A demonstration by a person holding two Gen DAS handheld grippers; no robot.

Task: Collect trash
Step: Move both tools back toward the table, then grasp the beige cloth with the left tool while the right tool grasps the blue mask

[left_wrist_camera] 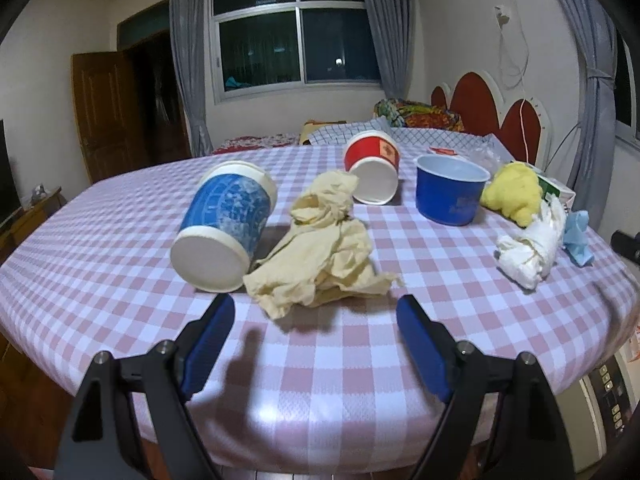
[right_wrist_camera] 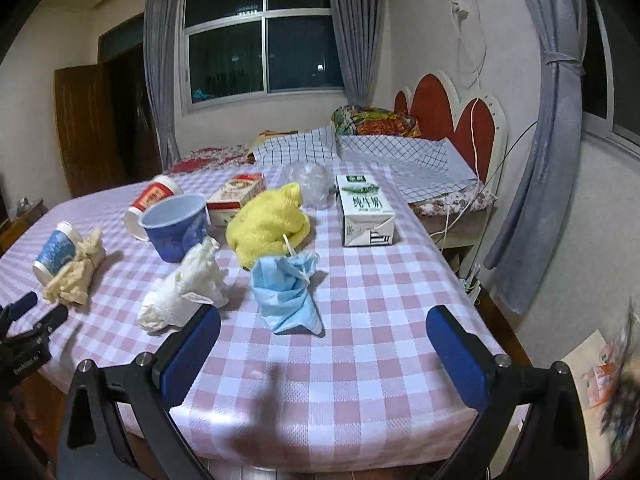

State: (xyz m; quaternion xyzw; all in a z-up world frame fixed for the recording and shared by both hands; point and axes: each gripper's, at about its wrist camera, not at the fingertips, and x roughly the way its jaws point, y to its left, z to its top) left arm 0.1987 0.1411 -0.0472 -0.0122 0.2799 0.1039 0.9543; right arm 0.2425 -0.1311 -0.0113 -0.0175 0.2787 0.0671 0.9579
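Note:
Trash lies scattered on a table with a pink checked cloth (left_wrist_camera: 320, 368). My left gripper (left_wrist_camera: 316, 312) is open, just short of a crumpled beige paper (left_wrist_camera: 328, 248); a tipped blue-white cup (left_wrist_camera: 224, 232) lies beside that paper. Farther back lie a tipped red cup (left_wrist_camera: 372, 168), an upright blue cup (left_wrist_camera: 450, 188), a yellow wad (left_wrist_camera: 514, 194) and a white tissue wad (left_wrist_camera: 530, 246). My right gripper (right_wrist_camera: 324, 328) is open, just in front of a crumpled blue face mask (right_wrist_camera: 288, 296). The white tissue wad (right_wrist_camera: 184, 292) lies near its left finger.
A milk carton (right_wrist_camera: 366, 212), a red-white carton (right_wrist_camera: 236, 198) and a clear plastic bag (right_wrist_camera: 312, 184) sit at the table's far side. A bed (right_wrist_camera: 400, 152) stands behind the table. The left gripper's tip (right_wrist_camera: 24, 306) shows at the right wrist view's left edge. An appliance panel (left_wrist_camera: 608, 400) is below the table's right edge.

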